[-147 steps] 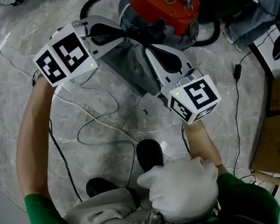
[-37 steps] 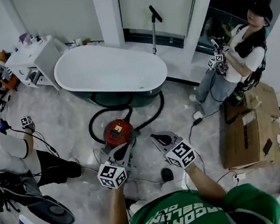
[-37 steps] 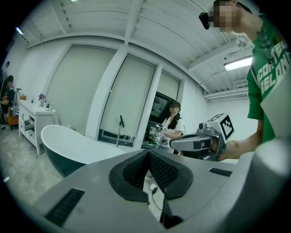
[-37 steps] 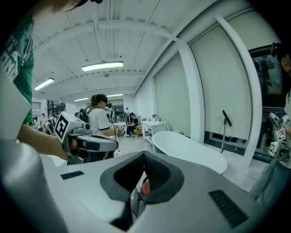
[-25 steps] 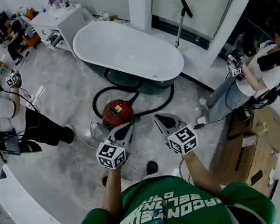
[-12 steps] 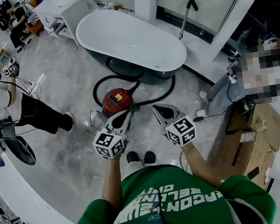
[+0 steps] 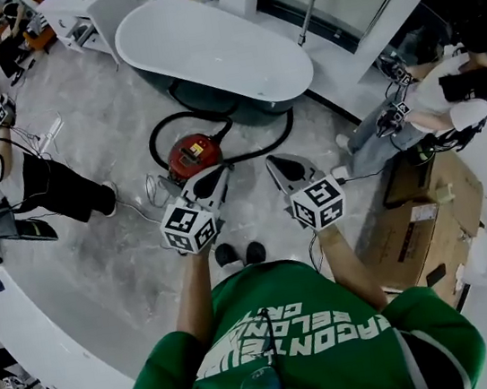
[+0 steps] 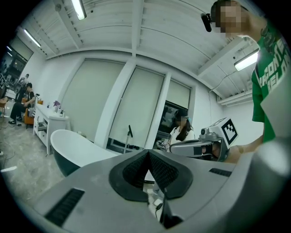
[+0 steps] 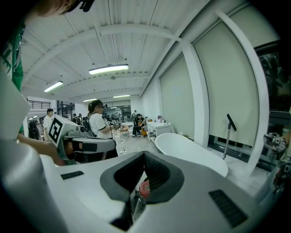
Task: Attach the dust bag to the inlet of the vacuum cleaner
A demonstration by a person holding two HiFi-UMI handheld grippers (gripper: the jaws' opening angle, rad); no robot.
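The vacuum cleaner sat on the floor, red lid up, its black hose looping round behind it. I couldn't honestly pick out the dust bag. There was a pale, tangled-looking thing touching the vacuum cleaner's near-left side that might've been it, but it was too small to tell, and so was whether anything sat on the inlet.

My left gripper and right gripper were both up in the air on the near side of the vacuum cleaner, well above it. Both had their jaws closed right up, pads together, with nothing in them. My guess is that no attaching step was in hand, just a standing pause. The next move would call for getting down to the vacuum cleaner, opening a jaw and checking the bag's collar on the inlet.

As for containers, the bathtub just beyond the vacuum cleaner looked bare inside. The cardboard box well off to the right of the vacuum cleaner had flaps over it, so I couldn't see what was in it.
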